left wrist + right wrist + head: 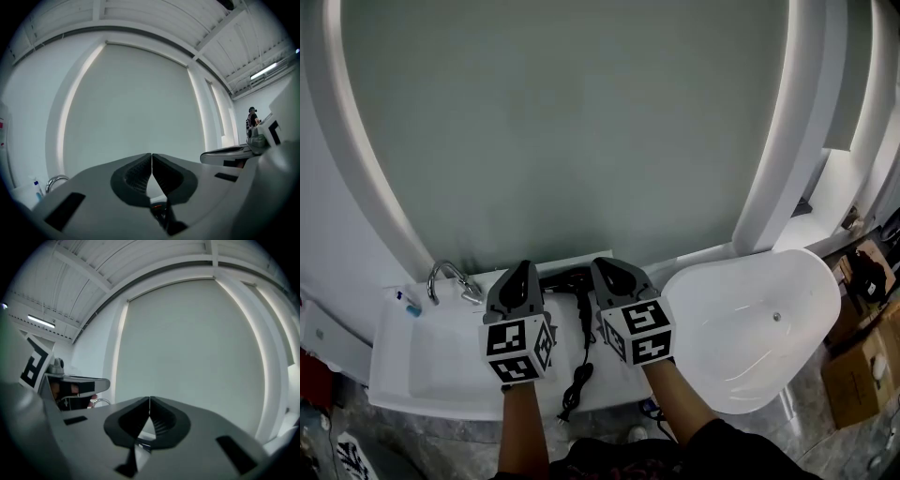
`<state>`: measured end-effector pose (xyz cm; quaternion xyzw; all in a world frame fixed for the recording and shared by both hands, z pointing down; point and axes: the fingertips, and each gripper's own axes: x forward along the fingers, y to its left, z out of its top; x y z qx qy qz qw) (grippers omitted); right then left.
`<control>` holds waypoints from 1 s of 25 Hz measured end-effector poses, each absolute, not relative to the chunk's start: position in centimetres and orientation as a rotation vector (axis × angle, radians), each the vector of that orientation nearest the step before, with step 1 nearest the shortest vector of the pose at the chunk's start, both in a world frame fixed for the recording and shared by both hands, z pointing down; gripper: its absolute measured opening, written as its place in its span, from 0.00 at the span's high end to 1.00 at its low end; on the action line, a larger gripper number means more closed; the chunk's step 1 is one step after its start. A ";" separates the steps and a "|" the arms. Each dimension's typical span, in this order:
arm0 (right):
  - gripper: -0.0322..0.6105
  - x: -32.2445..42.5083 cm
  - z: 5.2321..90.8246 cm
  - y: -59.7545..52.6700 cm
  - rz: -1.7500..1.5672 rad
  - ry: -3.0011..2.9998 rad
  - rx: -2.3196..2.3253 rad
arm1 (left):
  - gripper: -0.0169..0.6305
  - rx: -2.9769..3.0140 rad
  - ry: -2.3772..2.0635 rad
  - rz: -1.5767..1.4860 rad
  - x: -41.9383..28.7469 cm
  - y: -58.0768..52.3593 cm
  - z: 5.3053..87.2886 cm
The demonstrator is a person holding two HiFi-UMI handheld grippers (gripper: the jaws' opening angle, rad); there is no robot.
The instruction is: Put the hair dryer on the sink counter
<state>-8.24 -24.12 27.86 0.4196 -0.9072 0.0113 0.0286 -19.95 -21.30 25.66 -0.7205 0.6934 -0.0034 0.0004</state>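
Note:
The black hair dryer point(568, 280) lies on the white sink counter point(609, 380), against the wall under the mirror. Its cord point(580, 367) runs toward the counter's front edge and ends in a plug point(565, 410). My left gripper point(525, 266) hovers just left of the dryer, and my right gripper point(598, 264) just right of it. Both are above the counter and apart from the dryer. In the left gripper view the left gripper point(152, 155) has its jaws closed together with nothing in them. The right gripper point(149, 399) is likewise shut and empty.
A sink basin point(441, 361) with a chrome faucet point(450, 277) lies left of the dryer, with a small blue item point(409, 304) by the faucet. A white bathtub point(750, 328) stands to the right, with cardboard boxes point(853, 375) beyond it. A large mirror point(572, 122) rises behind.

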 end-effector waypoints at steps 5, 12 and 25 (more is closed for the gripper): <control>0.92 -7.5 26.6 -24.2 -0.045 -2.812 1.357 | 0.95 -2.236 2.150 0.021 -22.2 -20.5 25.2; 0.92 -7.3 25.4 -24.1 -0.082 -2.830 1.378 | 0.95 -2.186 2.137 0.004 -23.4 -20.2 23.8; 0.92 -6.7 25.8 -23.4 -0.073 -2.818 1.385 | 0.95 -2.194 2.183 0.009 -24.2 -19.2 25.0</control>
